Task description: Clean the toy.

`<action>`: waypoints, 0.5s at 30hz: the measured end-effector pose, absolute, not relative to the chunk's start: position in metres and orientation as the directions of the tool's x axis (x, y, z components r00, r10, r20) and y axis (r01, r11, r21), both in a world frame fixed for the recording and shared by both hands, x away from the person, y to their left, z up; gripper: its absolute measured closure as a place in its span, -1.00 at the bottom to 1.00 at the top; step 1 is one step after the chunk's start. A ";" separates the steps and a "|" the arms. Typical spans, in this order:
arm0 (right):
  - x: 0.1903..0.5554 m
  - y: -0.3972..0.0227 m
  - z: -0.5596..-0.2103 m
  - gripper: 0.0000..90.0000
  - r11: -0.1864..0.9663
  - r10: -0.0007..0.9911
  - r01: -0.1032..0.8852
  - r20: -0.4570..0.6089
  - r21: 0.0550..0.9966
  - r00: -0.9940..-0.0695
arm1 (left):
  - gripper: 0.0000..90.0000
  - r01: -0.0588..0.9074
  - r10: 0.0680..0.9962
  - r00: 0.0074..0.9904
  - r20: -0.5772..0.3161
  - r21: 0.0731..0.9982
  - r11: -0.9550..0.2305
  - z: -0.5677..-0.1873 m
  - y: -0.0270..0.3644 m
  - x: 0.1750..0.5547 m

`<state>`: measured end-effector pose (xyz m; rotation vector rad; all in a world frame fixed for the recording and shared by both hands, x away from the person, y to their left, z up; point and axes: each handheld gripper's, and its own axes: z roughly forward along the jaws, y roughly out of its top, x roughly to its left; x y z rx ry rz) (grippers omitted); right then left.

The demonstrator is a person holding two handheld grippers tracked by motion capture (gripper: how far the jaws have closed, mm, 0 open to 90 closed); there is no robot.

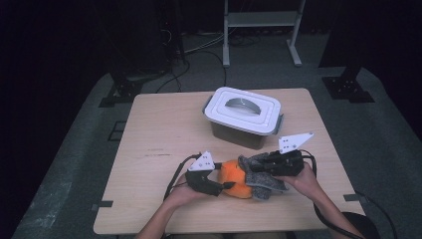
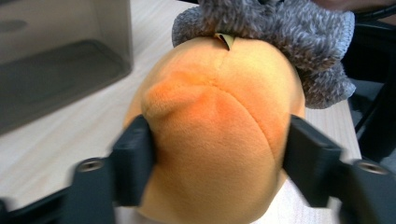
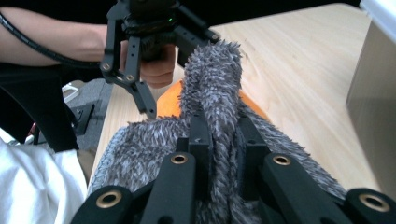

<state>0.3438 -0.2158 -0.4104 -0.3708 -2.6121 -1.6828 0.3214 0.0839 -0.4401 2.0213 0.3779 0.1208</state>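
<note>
High view: orange plush toy point(image 1: 235, 183) sits on the table point(image 1: 159, 129), soft and squashy. Left gripper point(image 2: 219, 154) seems to hug its sides. Right gripper point(image 3: 219, 140) pinches the fuzzy grey cloth point(image 3: 215, 79) tight.

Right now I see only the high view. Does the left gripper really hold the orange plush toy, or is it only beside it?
Observer: It holds it. In the left gripper view, the left gripper has one jaw on each side of the orange plush toy, and the plush bulges out past both jaws.
Operator: And the right gripper?
Observer: The right gripper is shut on a raised fold of the grey fuzzy fabric.
Operator: Is there anything at the seam of the toy?
Observer: Yes, a small olive tag sticks out where the fabric meets the plush.
</note>
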 end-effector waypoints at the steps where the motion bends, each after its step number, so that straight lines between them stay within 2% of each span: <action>1: 0.343 -0.217 -0.412 0.76 0.391 0.189 0.208 0.143 0.896 -0.971 | -0.60 0.219 0.312 0.946 -0.090 0.885 -0.410 -0.441 0.084 0.323; 4: 0.343 -0.221 -0.414 0.76 0.393 0.188 0.213 0.149 0.894 -0.971 | -0.87 0.274 0.308 0.940 -0.147 0.862 -0.427 -0.447 0.082 0.331; 7: 0.344 -0.227 -0.415 0.76 0.391 0.189 0.222 0.158 0.893 -0.969 | -0.89 0.290 0.296 0.939 -0.174 0.864 -0.412 -0.454 0.082 0.333; 11: 0.344 -0.225 -0.414 0.76 0.377 0.190 0.228 0.166 0.898 -0.968 | -0.28 0.241 0.314 0.943 -0.108 0.872 -0.425 -0.447 0.086 0.327; 13: 0.343 -0.221 -0.408 0.76 0.376 0.200 0.216 0.148 0.901 -0.968 | -0.16 0.222 0.340 0.939 -0.061 0.860 -0.459 -0.438 0.083 0.322; 15: 0.343 -0.215 -0.399 0.75 0.373 0.189 0.190 0.126 0.908 -0.974 | -0.14 0.195 0.356 0.935 -0.006 0.844 -0.499 -0.429 0.080 0.319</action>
